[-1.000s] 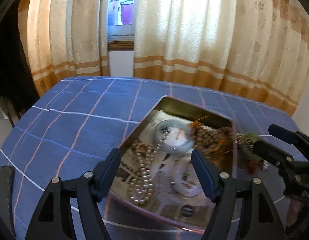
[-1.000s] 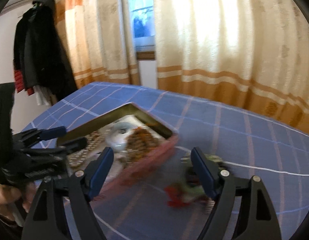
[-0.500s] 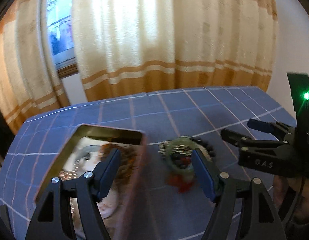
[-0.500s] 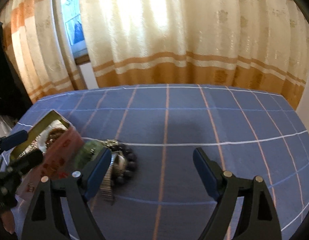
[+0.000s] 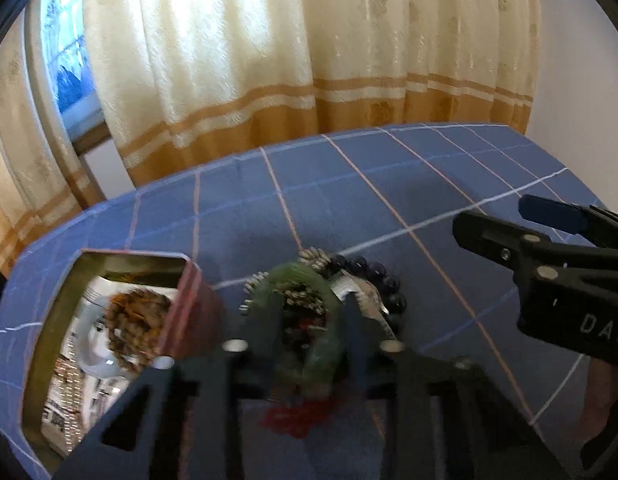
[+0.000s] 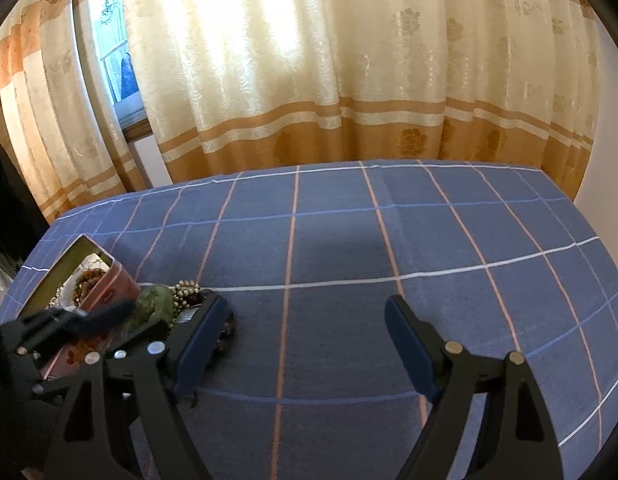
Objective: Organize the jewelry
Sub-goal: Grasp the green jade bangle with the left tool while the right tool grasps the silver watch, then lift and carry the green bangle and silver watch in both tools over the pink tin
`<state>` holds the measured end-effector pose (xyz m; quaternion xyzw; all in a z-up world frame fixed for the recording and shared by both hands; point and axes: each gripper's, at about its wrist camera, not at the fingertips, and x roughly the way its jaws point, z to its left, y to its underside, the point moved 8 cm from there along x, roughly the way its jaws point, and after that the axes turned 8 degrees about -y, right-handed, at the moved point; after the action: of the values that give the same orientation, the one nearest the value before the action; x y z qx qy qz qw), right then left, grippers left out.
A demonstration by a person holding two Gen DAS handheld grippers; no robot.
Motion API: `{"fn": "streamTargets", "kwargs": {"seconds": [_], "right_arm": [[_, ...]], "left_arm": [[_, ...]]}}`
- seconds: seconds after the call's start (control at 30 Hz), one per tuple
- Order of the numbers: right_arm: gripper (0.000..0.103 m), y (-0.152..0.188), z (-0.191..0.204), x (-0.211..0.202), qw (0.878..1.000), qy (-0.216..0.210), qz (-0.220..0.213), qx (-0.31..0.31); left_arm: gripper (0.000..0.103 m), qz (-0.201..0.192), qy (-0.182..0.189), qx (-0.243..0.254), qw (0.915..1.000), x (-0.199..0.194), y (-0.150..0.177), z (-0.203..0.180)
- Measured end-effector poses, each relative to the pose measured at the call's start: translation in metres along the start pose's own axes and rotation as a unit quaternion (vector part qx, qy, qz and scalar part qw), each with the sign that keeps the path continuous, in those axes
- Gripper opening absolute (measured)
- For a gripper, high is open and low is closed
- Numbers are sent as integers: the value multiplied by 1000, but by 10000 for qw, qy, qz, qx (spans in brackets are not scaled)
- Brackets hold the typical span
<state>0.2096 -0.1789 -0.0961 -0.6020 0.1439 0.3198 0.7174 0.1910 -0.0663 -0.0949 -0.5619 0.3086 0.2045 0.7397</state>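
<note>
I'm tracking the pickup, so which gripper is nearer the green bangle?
Left. The left gripper straddles the green bangle; the right gripper hangs open beside it, over bare cloth.

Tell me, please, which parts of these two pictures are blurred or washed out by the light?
Left wrist view: the left gripper is smeared by motion as its jaws have just been closing around the green bangle; the tin is soft too. Right wrist view: the right gripper is sharp, the backlit curtain glares white.

Black handheld grippers with blue finger pads

The right gripper [image 6: 305, 344] has black plastic arms with triangular cutouts, silver rivets and dark blue pads; white letters "DAS" mark its side. The left gripper [image 5: 309, 320] looks the same, blurred.
</note>
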Motion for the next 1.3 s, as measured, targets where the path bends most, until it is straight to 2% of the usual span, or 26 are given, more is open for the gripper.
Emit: {"fn": "streamTargets", "kwargs": {"seconds": [0.07, 0.13, 0.23, 0.4, 0.53, 0.7, 0.83, 1.0, 1.07, 1.13, 1.2, 1.3], "right_arm": [[85, 1, 4, 2, 10000, -6, 29, -74], [85, 3, 9, 4, 9999, -16, 68, -157], [85, 7, 15, 7, 9997, -65, 107, -209], [85, 11, 22, 12, 9994, -64, 139, -324], [84, 13, 39, 13, 9981, -270, 76, -542], [64, 23, 65, 28, 9930, -392, 326, -1061], [60, 29, 75, 39, 9894, -470, 496, -1279], [44, 35, 73, 48, 9883, -512, 730, -1234], [40, 35, 71, 48, 9887, -529, 757, -1180], [33, 36, 73, 46, 9883, -483, 743, -1238], [18, 36, 75, 42, 9880, -489, 677, -1297], [18, 39, 78, 40, 9871, -487, 685, -1361]], "left_arm": [[12, -11, 33, 92, 10000, -1, 1, -3], [7, -97, 76, 111, 9999, -5, 1, -4], [7, -343, 102, 86, 9993, -17, -4, 0], [7, -832, 222, -245, 9960, -43, -15, 20], [7, -1060, 448, -581, 9917, -55, -22, 39], [7, -1108, 437, -774, 9899, -58, -25, 55], [7, -955, 332, -711, 9923, -50, -19, 54], [7, -962, 239, -665, 9929, -48, -17, 56], [7, -963, 237, -698, 9926, -48, -16, 58], [7, -968, 244, -749, 9922, -49, -15, 61], [7, -974, 233, -780, 9919, -49, -14, 63], [7, -965, 239, -817, 9917, -48, -14, 65]]}}
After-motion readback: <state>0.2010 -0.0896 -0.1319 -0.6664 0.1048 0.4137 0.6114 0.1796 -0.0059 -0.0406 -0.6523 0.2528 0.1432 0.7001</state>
